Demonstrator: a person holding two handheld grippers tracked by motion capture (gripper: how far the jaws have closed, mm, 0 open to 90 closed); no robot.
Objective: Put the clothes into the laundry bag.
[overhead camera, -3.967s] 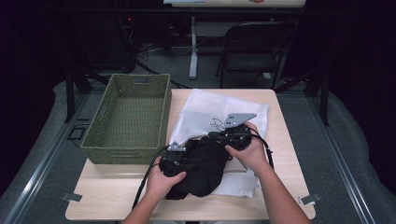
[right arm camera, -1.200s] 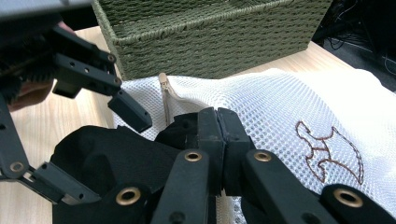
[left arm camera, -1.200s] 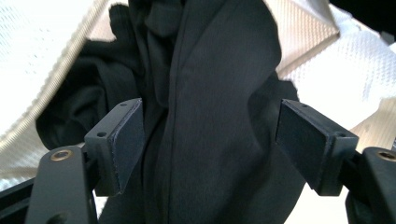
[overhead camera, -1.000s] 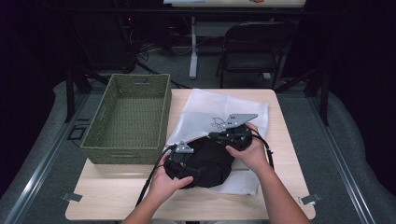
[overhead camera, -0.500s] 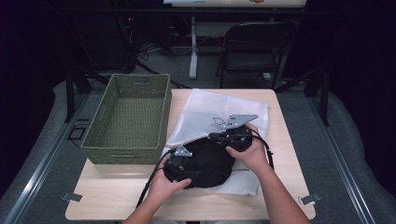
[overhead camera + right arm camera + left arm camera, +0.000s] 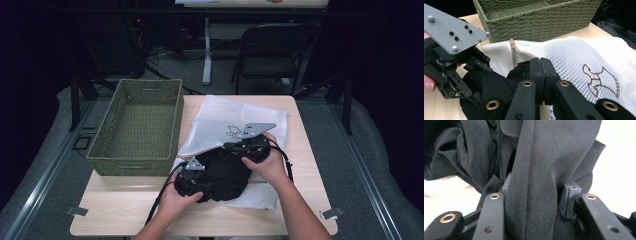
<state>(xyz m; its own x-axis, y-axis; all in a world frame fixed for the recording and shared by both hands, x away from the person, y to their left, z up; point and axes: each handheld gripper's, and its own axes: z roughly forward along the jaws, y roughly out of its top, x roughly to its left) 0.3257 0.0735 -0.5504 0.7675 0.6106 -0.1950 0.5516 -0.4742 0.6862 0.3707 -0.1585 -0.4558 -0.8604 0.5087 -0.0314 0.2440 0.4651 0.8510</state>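
A bunched black garment (image 6: 225,175) lies at the mouth of a white mesh laundry bag (image 6: 235,115) in the middle of the table. My left gripper (image 6: 200,175) is at the garment's left side. Its jaws have just been closing, and a thick fold of the black garment (image 6: 534,170) is now pinched between the pads (image 6: 570,197). My right gripper (image 6: 231,146) is at the bag's front edge, which it holds raised. Its fingertips (image 6: 534,65) are pressed together beside the zip (image 6: 511,48), with mesh bag (image 6: 574,52) and black garment (image 6: 491,85) around them.
A green woven basket (image 6: 135,162) stands at the table's left, its wall close behind the bag (image 6: 536,20). Bare wood (image 6: 120,210) runs along the front edge. A folding chair (image 6: 275,50) stands beyond the far edge.
The black garment has been drawn up from the table's front into a tighter bundle at the bag's mouth. My left gripper has shifted slightly right with it. The right gripper has stayed put.
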